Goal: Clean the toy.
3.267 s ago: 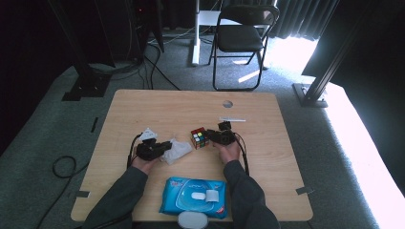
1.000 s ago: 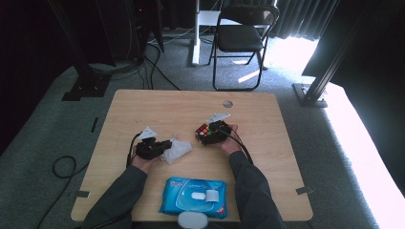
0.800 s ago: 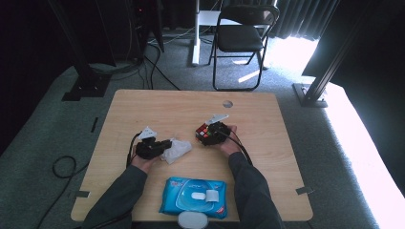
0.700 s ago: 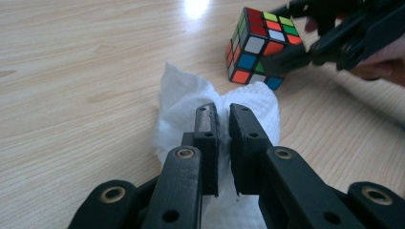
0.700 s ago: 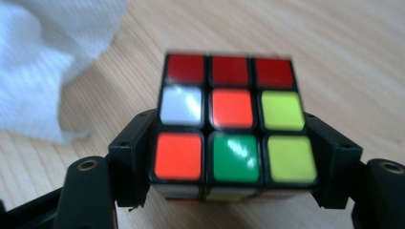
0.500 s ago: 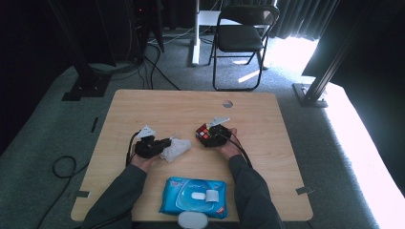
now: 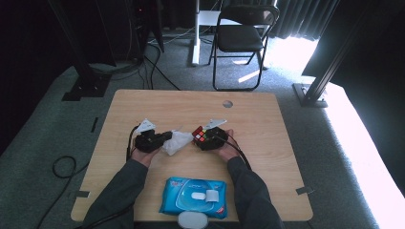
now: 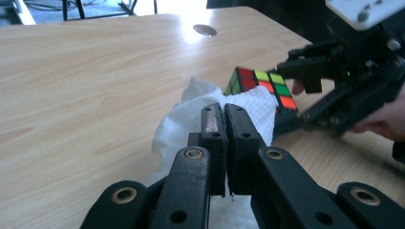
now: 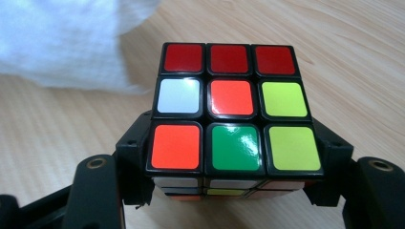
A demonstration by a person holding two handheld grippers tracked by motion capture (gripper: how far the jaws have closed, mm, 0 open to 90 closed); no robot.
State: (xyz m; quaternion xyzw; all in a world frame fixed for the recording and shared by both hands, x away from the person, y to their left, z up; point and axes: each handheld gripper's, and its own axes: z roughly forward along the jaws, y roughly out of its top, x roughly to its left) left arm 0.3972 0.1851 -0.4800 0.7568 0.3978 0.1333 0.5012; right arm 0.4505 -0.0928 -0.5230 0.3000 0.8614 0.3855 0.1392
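Observation:
A scrambled colour cube [image 7: 200, 135] is gripped on two opposite sides by my right gripper [image 7: 204, 139], tilted just above the wooden table [image 7: 267, 143]. In the right gripper view the cube [image 9: 234, 109] sits between the two jaws of the right gripper [image 9: 234, 148], red row farthest; those jaws closed in on it a moment ago. My left gripper [image 7: 168, 137] is shut on a crumpled white wipe [image 7: 177, 142], its jaws having just closed further. In the left gripper view the left gripper [image 8: 224, 112] pinches the wipe [image 8: 176, 129] just short of the cube [image 8: 262, 86] and the right gripper [image 8: 289, 95].
A blue pack of wet wipes [image 7: 193, 196] lies near the table's front edge, between the forearms. A round cable hole [image 7: 228, 103] sits at the far middle of the table. A folding chair [image 7: 239, 38] stands on the floor beyond the table.
The right gripper has taken the cube off the table and tilted it. The left gripper has risen slightly with the wipe, closer to the cube.

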